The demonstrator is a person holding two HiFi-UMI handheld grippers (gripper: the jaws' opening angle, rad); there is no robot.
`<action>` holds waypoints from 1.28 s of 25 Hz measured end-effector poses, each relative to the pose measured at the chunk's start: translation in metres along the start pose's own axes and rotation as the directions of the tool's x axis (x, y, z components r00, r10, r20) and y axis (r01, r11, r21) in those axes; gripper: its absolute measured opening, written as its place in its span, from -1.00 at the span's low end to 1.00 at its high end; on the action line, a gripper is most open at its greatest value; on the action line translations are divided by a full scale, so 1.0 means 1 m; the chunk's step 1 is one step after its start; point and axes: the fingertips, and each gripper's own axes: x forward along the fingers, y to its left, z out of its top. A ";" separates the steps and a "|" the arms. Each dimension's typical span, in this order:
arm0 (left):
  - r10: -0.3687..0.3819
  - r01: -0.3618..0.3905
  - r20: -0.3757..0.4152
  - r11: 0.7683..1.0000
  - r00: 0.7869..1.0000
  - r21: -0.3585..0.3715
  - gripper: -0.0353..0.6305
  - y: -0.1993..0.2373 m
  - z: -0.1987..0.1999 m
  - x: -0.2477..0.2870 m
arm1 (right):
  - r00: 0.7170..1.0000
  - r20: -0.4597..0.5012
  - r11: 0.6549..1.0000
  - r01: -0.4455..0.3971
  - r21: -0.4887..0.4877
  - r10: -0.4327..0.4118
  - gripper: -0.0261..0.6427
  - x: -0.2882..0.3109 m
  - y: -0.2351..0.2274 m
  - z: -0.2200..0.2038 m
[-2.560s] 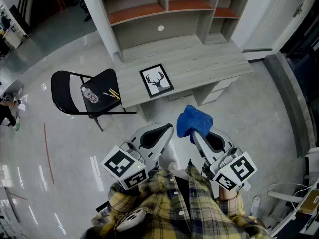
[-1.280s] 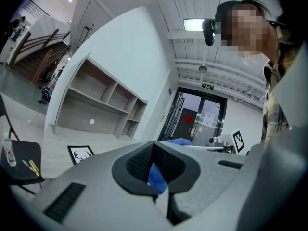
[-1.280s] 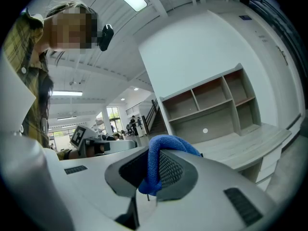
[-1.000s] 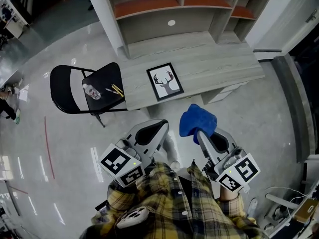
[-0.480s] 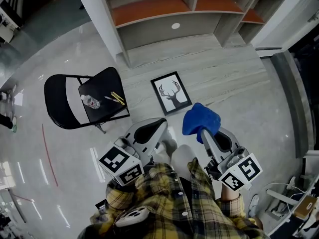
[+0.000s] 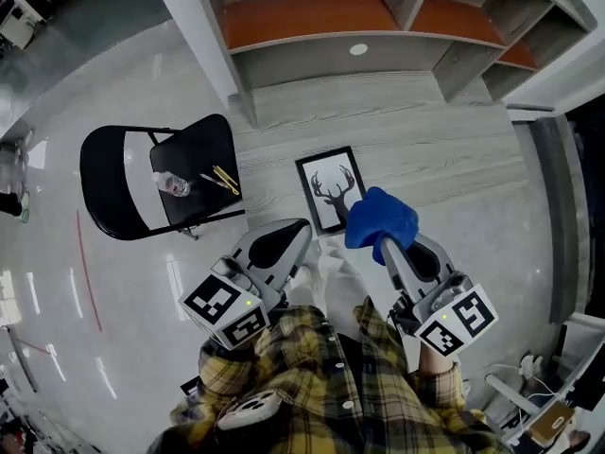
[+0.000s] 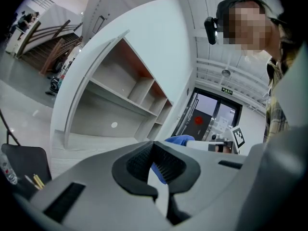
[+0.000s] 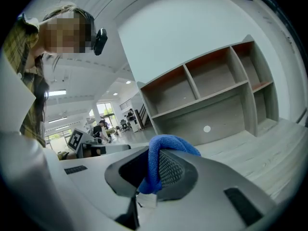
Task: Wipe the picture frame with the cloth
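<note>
A: Head view?
B: Frame lay flat on desk, long axis running away. Right gripper, pinching cloth, was just right of frame's near corner, nearer than left gripper.
A: Gripper views?
B: Left: jaws pressed together, empty. Right: cloth clamped. Frame absent from both.

A black chair beside the wooden desk holds a small bottle.
</note>
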 end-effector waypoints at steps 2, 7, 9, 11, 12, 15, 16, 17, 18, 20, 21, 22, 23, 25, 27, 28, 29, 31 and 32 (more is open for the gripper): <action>0.033 -0.033 0.017 0.999 0.999 -0.005 -0.88 0.011 0.009 0.010 | 0.999 -0.010 0.999 -0.033 -0.006 0.033 -0.78 0.016 -0.012 0.009; 0.103 -0.104 0.061 0.995 0.993 0.010 -0.88 0.030 0.036 0.037 | 0.992 -0.012 0.992 -0.124 -0.035 0.123 -0.78 0.049 -0.041 0.039; 0.130 -0.132 0.076 0.991 0.989 0.024 -0.88 0.036 0.046 0.048 | 0.987 -0.008 0.986 -0.161 -0.051 0.161 -0.78 0.060 -0.052 0.051; 0.151 -0.155 0.085 0.987 0.985 0.036 -0.88 0.040 0.053 0.056 | 0.982 -0.005 0.980 -0.191 -0.060 0.191 -0.78 0.067 -0.060 0.059; 0.162 -0.166 0.088 0.985 0.983 0.040 -0.88 0.042 0.056 0.060 | 0.979 -0.007 0.977 -0.203 -0.063 0.203 -0.78 0.069 -0.064 0.062; 0.191 -0.195 0.086 0.980 0.978 0.034 -0.88 0.053 0.059 0.068 | 0.973 -0.024 0.971 -0.229 -0.064 0.228 -0.78 0.078 -0.073 0.066; 0.198 -0.201 0.080 0.979 0.977 0.026 -0.88 0.056 0.058 0.070 | 0.972 -0.031 0.970 -0.235 -0.062 0.233 -0.78 0.080 -0.075 0.066; 0.204 -0.205 0.074 0.979 0.976 0.017 -0.88 0.060 0.057 0.072 | 0.971 -0.039 0.969 -0.239 -0.058 0.237 -0.78 0.082 -0.076 0.065; 0.208 -0.209 0.067 0.978 0.976 0.009 -0.88 0.064 0.055 0.073 | 0.970 -0.049 0.969 -0.241 -0.052 0.238 -0.78 0.084 -0.077 0.063; 0.207 -0.208 0.054 0.978 0.977 -0.001 -0.88 0.071 0.053 0.076 | 0.969 -0.070 0.970 -0.240 -0.041 0.237 -0.78 0.089 -0.079 0.059; 0.203 -0.203 0.047 0.979 0.978 -0.003 -0.88 0.075 0.052 0.078 | 0.969 -0.081 0.970 -0.239 -0.036 0.236 -0.78 0.091 -0.079 0.057; 0.199 -0.199 0.038 0.980 0.979 -0.003 -0.88 0.079 0.051 0.078 | 0.968 -0.090 0.971 -0.238 -0.034 0.234 -0.78 0.093 -0.079 0.056; 0.198 -0.198 0.027 0.980 0.980 -0.003 -0.88 0.083 0.049 0.079 | 0.968 -0.097 0.971 -0.236 -0.033 0.232 -0.78 0.095 -0.078 0.055; 0.200 -0.200 0.005 0.980 0.980 0.000 -0.88 0.094 0.045 0.078 | 0.969 -0.105 0.973 -0.229 -0.032 0.225 -0.78 0.100 -0.075 0.054; 0.202 -0.202 -0.019 0.979 0.979 0.001 -0.88 0.104 0.040 0.077 | 0.970 -0.113 0.976 -0.218 -0.025 0.214 -0.78 0.107 -0.073 0.051; 0.202 -0.202 -0.036 0.979 0.979 0.000 -0.88 0.109 0.036 0.076 | 0.971 -0.117 0.977 -0.213 -0.019 0.209 -0.78 0.110 -0.071 0.049; 0.202 -0.202 -0.054 0.979 0.978 -0.003 -0.88 0.114 0.032 0.076 | 0.971 -0.123 0.978 -0.208 -0.011 0.205 -0.78 0.113 -0.070 0.045; 0.202 -0.204 -0.091 0.979 0.975 -0.014 -0.88 0.125 0.022 0.077 | 0.971 -0.137 0.980 -0.200 0.001 0.198 -0.78 0.118 -0.067 0.038; 0.202 -0.205 -0.110 0.979 0.973 -0.021 -0.88 0.131 0.017 0.078 | 0.970 -0.145 0.981 -0.196 0.006 0.195 -0.78 0.120 -0.066 0.034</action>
